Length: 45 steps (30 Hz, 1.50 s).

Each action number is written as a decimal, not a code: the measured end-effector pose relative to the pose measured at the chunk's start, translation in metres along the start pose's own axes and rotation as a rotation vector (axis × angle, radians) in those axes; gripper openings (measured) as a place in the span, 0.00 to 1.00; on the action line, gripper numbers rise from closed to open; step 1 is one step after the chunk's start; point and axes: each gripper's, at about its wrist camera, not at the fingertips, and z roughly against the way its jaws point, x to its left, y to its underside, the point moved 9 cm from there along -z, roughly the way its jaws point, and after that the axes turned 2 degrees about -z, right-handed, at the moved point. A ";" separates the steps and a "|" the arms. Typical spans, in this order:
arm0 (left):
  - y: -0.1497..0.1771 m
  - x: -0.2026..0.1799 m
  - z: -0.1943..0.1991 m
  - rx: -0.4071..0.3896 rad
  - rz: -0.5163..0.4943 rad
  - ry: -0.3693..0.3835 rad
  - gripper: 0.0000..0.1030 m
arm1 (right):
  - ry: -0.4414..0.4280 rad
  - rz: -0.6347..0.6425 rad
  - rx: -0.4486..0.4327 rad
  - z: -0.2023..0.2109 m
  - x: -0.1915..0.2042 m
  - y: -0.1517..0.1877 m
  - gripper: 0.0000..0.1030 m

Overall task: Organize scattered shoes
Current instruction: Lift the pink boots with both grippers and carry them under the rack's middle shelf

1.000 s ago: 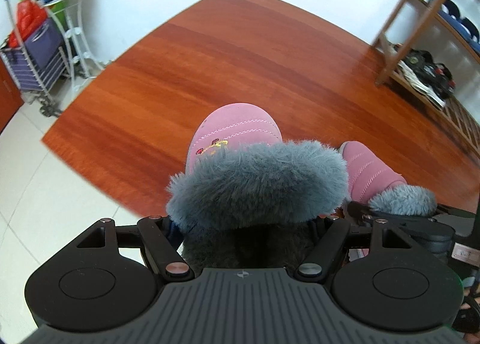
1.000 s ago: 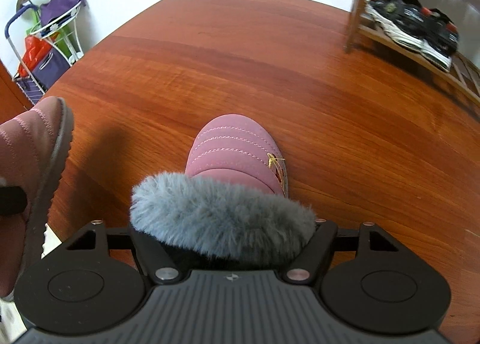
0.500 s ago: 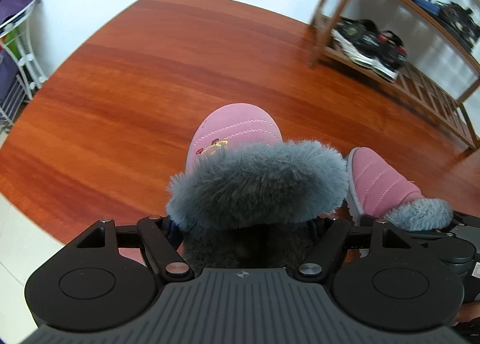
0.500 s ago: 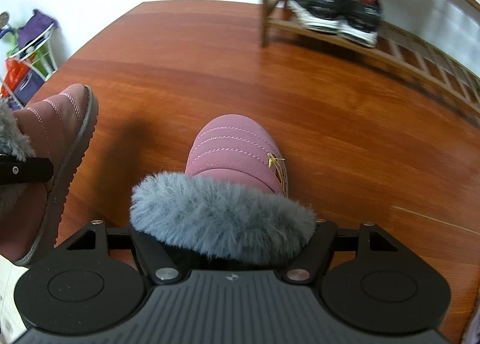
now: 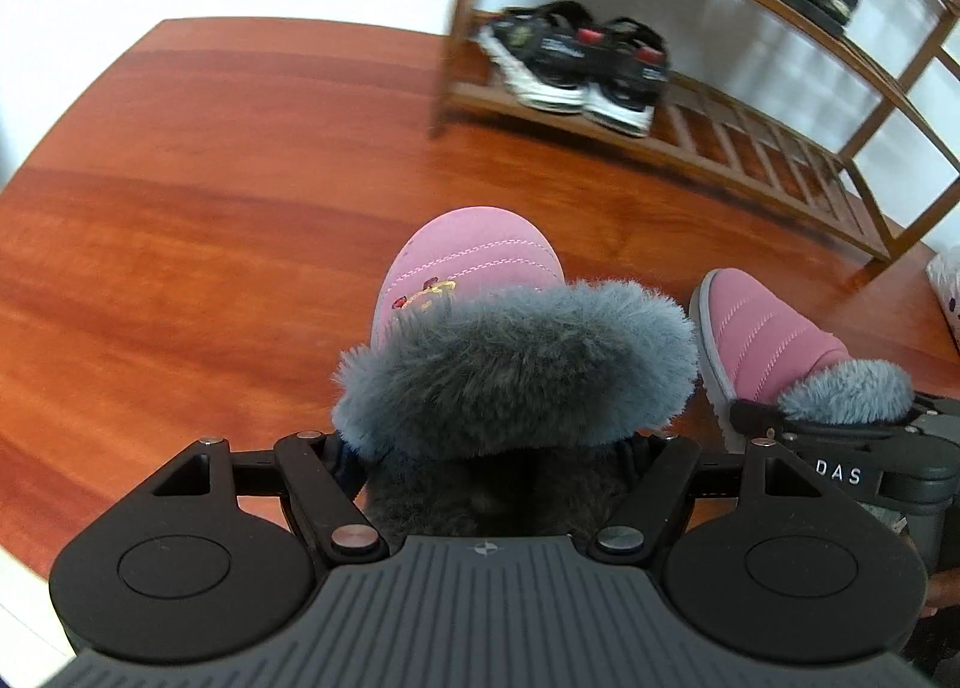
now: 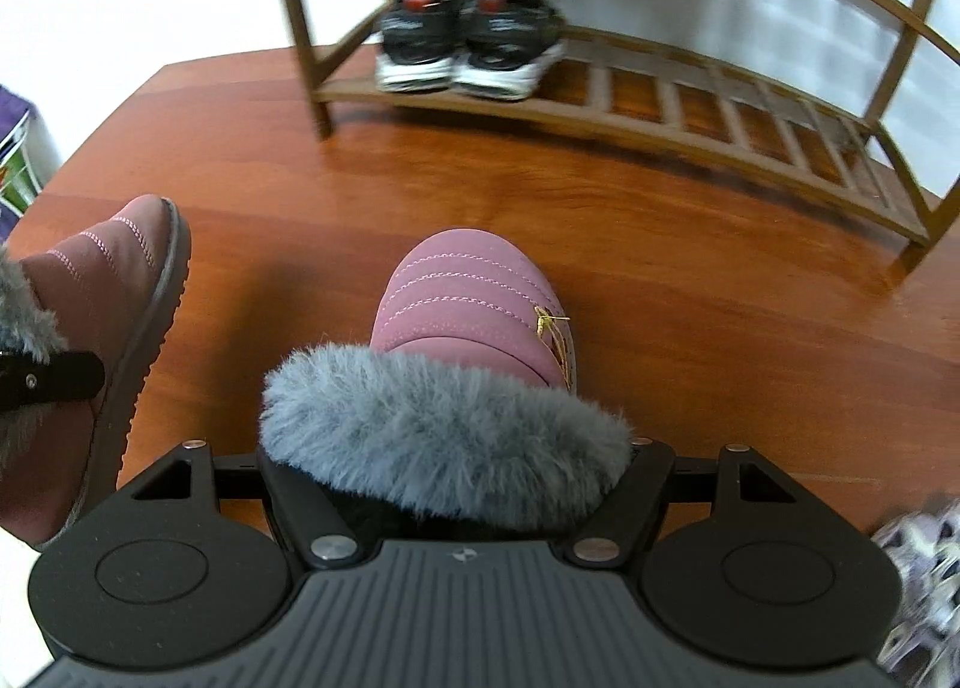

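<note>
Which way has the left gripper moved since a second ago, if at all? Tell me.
Yes. The left gripper, shut on its pink slipper, has swung toward the wooden shoe rack, which was at the view's right edge and now stands ahead.

bare floor (image 6: pixel 690 280) ahead, sneakers (image 6: pixel 474 39) occupying rack (image 6: pixel 720 105) left

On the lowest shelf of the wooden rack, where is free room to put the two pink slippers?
The bottom shelf is bare slats from the black sneakers to its right end post. Its left end, by the left post, is crowded with that pair.
</note>
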 end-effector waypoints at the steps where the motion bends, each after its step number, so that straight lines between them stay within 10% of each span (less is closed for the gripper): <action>1: -0.002 -0.009 -0.005 0.001 -0.004 0.001 0.72 | 0.004 -0.003 -0.002 -0.001 -0.011 -0.003 0.74; 17: -0.060 -0.127 -0.068 -0.027 -0.090 0.025 0.72 | 0.023 -0.014 -0.034 -0.021 -0.137 -0.059 0.74; 45: -0.176 -0.230 -0.193 -0.009 -0.307 -0.026 0.72 | 0.069 -0.098 -0.033 -0.076 -0.236 -0.122 0.74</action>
